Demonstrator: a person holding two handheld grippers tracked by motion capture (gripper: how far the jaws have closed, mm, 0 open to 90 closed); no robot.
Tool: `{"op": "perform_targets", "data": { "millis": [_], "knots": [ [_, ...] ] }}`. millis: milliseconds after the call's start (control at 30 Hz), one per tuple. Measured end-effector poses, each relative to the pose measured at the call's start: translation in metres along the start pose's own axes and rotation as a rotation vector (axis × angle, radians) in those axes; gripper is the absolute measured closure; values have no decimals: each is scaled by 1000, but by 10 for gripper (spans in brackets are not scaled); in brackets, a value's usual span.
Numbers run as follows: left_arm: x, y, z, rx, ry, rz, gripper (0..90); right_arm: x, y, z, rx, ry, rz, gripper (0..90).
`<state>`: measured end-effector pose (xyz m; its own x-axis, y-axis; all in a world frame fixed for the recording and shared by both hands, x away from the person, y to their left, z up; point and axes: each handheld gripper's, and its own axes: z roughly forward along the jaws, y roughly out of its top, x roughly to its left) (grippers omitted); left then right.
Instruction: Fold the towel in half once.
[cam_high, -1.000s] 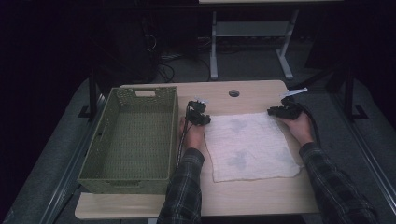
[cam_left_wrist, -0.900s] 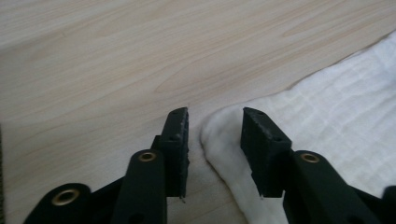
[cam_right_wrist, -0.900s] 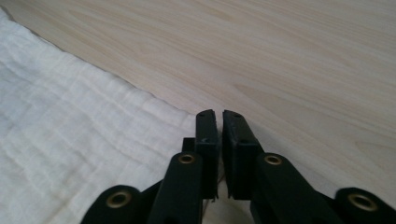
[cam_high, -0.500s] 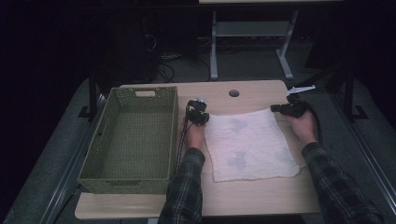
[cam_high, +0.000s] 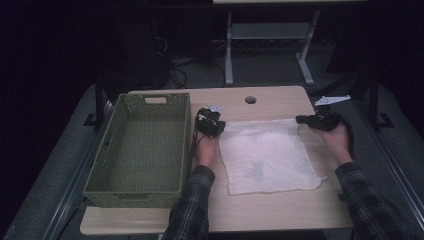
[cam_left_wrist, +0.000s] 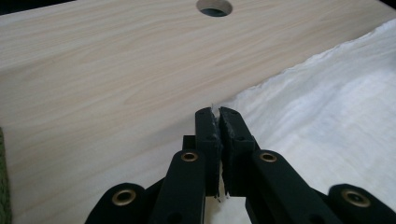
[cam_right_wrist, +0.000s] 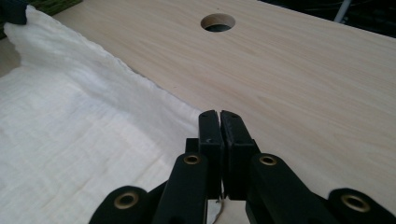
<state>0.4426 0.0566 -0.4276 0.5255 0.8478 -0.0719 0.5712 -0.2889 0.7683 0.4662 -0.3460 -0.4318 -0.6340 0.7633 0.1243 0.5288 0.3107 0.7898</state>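
A white cloth (cam_high: 267, 155) lies spread on the wooden table (cam_high: 270, 215). My left gripper (cam_high: 216, 126) is at its far left corner. In the left gripper view the left gripper (cam_left_wrist: 216, 114) is shut, with a sliver of the cloth (cam_left_wrist: 327, 116) pinched between its pads. My right gripper (cam_high: 306, 120) is at the far right corner. Seen in its own view, the right gripper (cam_right_wrist: 219, 116) is shut on that corner of the cloth (cam_right_wrist: 70, 140), and a thread hangs below the jaws. The cloth's far edge is raised slightly off the table.
A green woven basket (cam_high: 187, 142) stands empty at the table's left, close beside my left hand. A round cable hole (cam_high: 250, 100) sits in the tabletop beyond the cloth. Bare wood runs along the near edge; the table's right edge is just past my right hand.
Both hands have risen a little at the cloth's far corners. The right gripper has shifted slightly to the right, and the far edge of the cloth is stretched straighter.
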Motion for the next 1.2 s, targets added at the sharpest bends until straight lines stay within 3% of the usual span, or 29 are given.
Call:
{"op": "perform_targets", "data": {
  "millis": [200,400,933,1200],
  "knots": [
    [-10,-12,-15,-29,-24,3,863,14,-13,-21,-20,2,-20,878],
    [-16,-20,-28,-38,-33,41,863,24,-27,-39,-40,13,-19,878],
    [-43,-46,-55,-46,-65,108,863,41,-54,-62,-42,27,-31,877],
    [-50,-55,-62,-51,-106,103,863,45,-69,-75,-30,23,-20,877]
  ]
}}
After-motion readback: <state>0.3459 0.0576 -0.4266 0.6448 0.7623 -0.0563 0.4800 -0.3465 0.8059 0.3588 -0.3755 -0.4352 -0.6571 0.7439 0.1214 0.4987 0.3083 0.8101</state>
